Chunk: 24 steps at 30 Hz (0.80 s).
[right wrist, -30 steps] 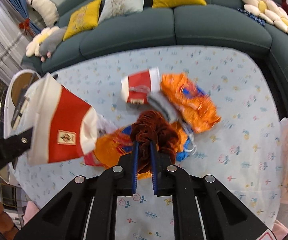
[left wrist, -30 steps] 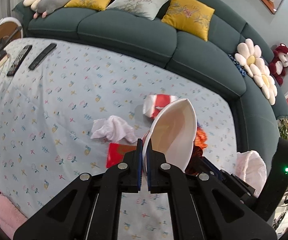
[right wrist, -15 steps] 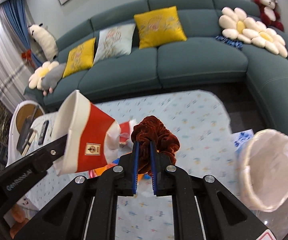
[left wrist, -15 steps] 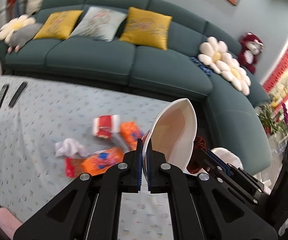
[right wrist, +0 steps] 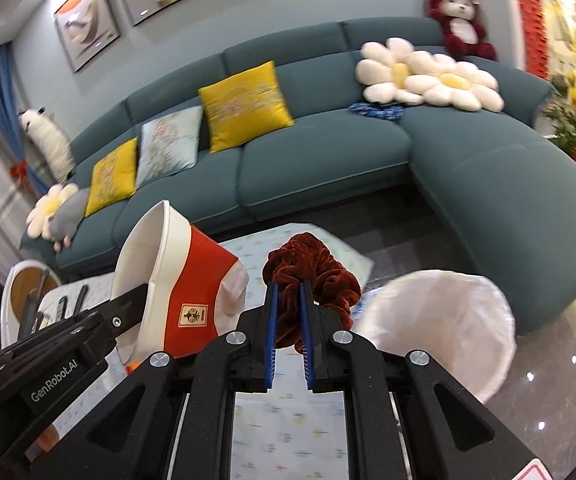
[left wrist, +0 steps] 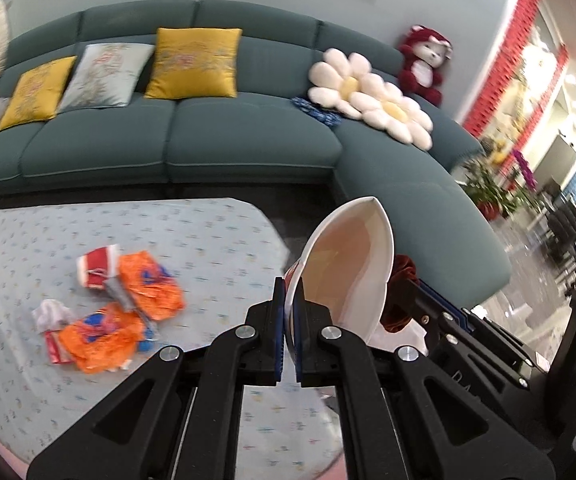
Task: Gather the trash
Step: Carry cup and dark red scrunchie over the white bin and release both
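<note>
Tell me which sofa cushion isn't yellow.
The pale blue cushion, sitting between the two yellow cushions on the sofa.

A red and white paper cup (right wrist: 191,292) hung tipped on its side, its rim pinched flat. A dark red frilly scrunchie (right wrist: 312,276) was held up in the air beside it. Orange wrappers (left wrist: 127,312), a crushed red cup (left wrist: 95,266) and a white tissue (left wrist: 49,312) lay close together on the worktop (left wrist: 207,240). A white-lined bin (right wrist: 448,320) stood on the floor.

A teal sofa (left wrist: 175,148) carries yellow cushions (left wrist: 193,63), daisy pillows (right wrist: 428,74) — and a red teddy (right wrist: 458,20).
</note>
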Available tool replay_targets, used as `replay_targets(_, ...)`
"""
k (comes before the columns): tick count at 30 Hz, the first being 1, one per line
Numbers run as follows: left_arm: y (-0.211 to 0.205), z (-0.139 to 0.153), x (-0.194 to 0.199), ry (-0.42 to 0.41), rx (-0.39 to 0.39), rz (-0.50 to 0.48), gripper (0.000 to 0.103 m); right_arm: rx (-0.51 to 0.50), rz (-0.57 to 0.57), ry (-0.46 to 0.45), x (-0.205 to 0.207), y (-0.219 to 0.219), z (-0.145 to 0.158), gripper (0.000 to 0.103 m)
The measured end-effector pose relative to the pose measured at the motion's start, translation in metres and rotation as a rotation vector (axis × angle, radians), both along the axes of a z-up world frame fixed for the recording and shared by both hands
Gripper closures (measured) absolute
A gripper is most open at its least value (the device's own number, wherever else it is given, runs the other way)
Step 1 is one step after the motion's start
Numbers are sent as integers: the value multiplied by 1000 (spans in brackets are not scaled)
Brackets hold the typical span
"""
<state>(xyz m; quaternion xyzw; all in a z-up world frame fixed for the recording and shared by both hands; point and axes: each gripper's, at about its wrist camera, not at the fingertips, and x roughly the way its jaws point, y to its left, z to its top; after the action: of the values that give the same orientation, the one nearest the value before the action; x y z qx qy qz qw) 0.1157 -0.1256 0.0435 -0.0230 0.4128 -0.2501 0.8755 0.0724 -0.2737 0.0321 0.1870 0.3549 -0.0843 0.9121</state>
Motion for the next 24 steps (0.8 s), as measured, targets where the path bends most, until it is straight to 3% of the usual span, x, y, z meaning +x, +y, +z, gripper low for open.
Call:
replay_targets(9, -67, -9, -16, -7, 26, -104, 100, 27, -120, 26, -39, -71, -26, 93)
replay_targets(24, -134, -62, -16, 91, 87, -182, 99, 93, -196, 119, -50, -125, -88, 93)
